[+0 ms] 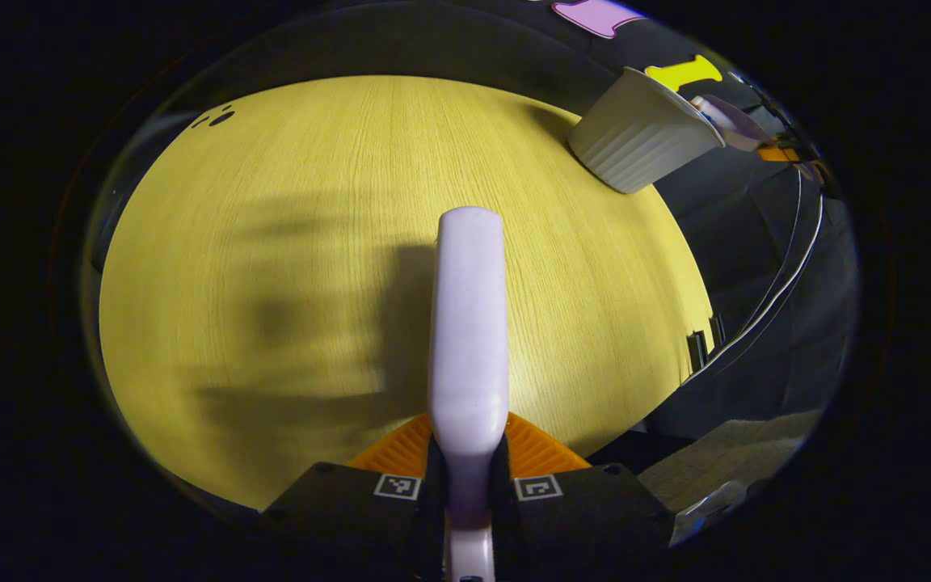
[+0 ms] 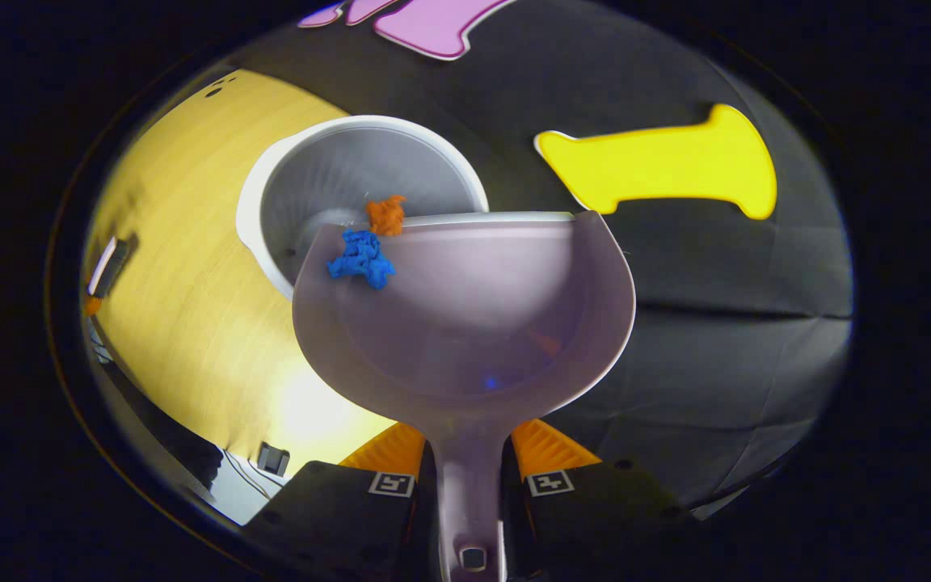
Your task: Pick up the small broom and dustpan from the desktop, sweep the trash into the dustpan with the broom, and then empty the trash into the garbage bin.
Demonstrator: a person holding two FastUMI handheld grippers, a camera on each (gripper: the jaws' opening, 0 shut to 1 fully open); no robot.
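In the left gripper view my left gripper is shut on the pale lilac broom, held above the yellow wooden desktop. The white ribbed garbage bin stands at the far right of that desk. In the right gripper view my right gripper is shut on the handle of the lilac dustpan. The pan is tilted over the open bin. A blue scrap and an orange scrap lie at the pan's front lip, just above the bin's mouth.
The desk's right edge drops off to dark cloth and white cables. A small dark fitting sits at the desk edge in the right gripper view. Black cloth wall stands behind the bin.
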